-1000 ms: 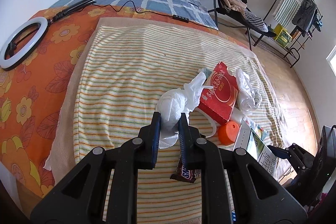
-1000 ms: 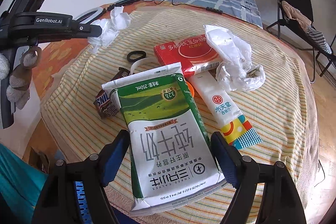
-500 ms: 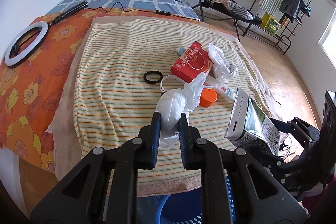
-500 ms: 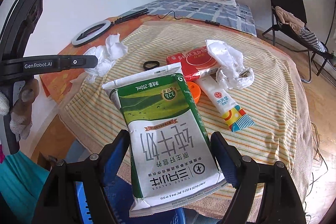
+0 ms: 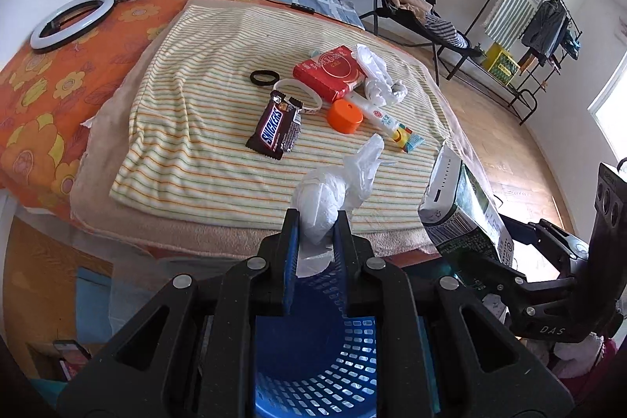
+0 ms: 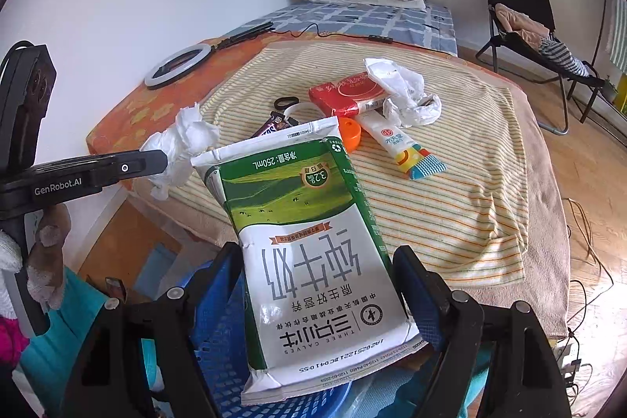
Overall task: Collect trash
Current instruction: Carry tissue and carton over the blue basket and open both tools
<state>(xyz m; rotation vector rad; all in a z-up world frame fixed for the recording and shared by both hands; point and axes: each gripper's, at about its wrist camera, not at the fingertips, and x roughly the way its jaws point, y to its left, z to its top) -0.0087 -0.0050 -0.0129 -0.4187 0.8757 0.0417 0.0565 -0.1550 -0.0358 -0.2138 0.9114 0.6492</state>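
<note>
Hovering over the rim of a blue perforated plastic basket (image 5: 313,371), the left gripper (image 5: 316,222) pinches a crumpled white tissue wad (image 5: 321,202) between nearly closed jaws, while the right gripper (image 6: 317,261) clamps a green-and-white milk carton (image 6: 309,245) across its width, jaws spread wide around it. Both items hang just past the near edge of the bed, above the basket on the floor.

On the yellow-striped towel (image 5: 203,128) covering the bed, the remaining litter lies well beyond the basket: a brown Snickers wrapper (image 5: 276,128) nearest, an orange round plastic cap (image 5: 345,116) to its right, and a white tube with a colourful end (image 5: 386,118) just beside the cap. Farther back sit a red flat packet (image 5: 333,71), a crumpled white plastic bag (image 5: 378,81) touching the packet's right side, a black hair tie (image 5: 262,78) and a white wristband (image 5: 303,96).

A white ring light (image 5: 70,22) rests on the orange floral sheet (image 5: 58,81) far left of the basket.
</note>
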